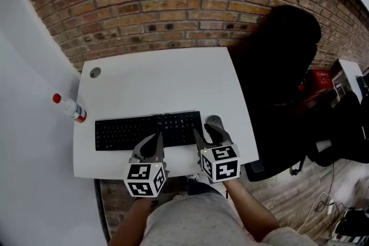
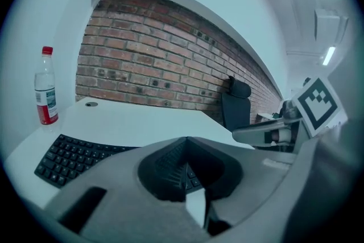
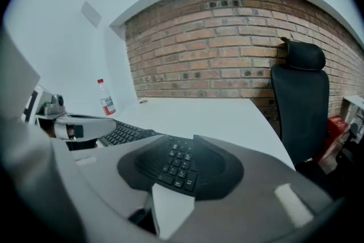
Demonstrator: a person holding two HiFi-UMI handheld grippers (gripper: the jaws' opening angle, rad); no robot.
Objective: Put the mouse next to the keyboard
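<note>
An office: a white counter carrying a black keyboard stands against a far brick wall, a black swivel chair at its right.

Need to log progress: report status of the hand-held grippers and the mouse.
Left hand-held gripper shut, empty; right hand-held gripper open, empty. Mouse on desk beside keyboard, right end. Water bottle far left, no obstruction.

You've got a black keyboard lying flat near the front of the white desk, long edge toward you. Small grey mouse sits flat just beside its right end, number-pad side.
</note>
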